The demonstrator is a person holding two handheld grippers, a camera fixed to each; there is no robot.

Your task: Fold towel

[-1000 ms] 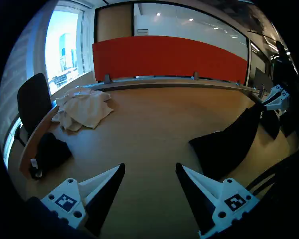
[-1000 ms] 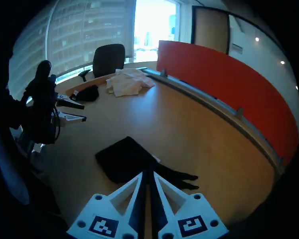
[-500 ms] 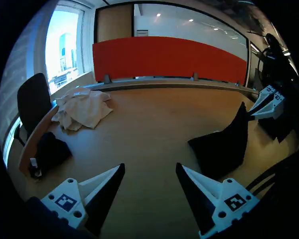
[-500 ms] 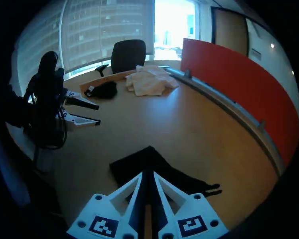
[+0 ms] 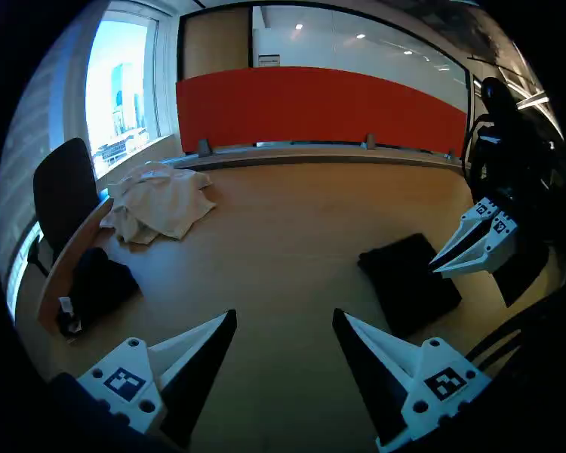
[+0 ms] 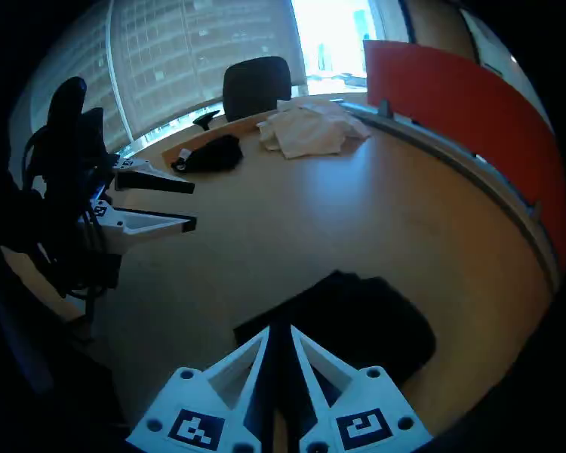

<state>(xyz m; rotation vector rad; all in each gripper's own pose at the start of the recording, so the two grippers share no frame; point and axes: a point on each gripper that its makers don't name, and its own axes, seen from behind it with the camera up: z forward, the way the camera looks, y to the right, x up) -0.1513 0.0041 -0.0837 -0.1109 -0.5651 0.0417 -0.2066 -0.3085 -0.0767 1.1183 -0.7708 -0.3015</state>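
A black towel [image 5: 407, 291] lies folded on the wooden table [image 5: 283, 219], to the right of my left gripper [image 5: 281, 317]. That gripper hovers open over bare wood, with nothing between its fingers. My right gripper [image 5: 472, 245] comes in from the right, shut on the towel's near edge. In the right gripper view the towel [image 6: 358, 321] spreads just beyond my right gripper [image 6: 279, 336], and dark cloth sits between its closed fingers. The left gripper [image 6: 158, 202] shows open at the left of that view, held by a dark-sleeved hand.
A crumpled white cloth pile [image 5: 158, 202] lies at the table's far left corner, with a small black bundle [image 5: 94, 291] at the left edge. A black office chair [image 5: 60, 192] stands beyond it. A red partition [image 5: 321, 109] runs along the far edge.
My right gripper has carried the lifted towel edge down and across. The towel, raised in a peak before, now lies lower and more compact. The left gripper has stayed put.
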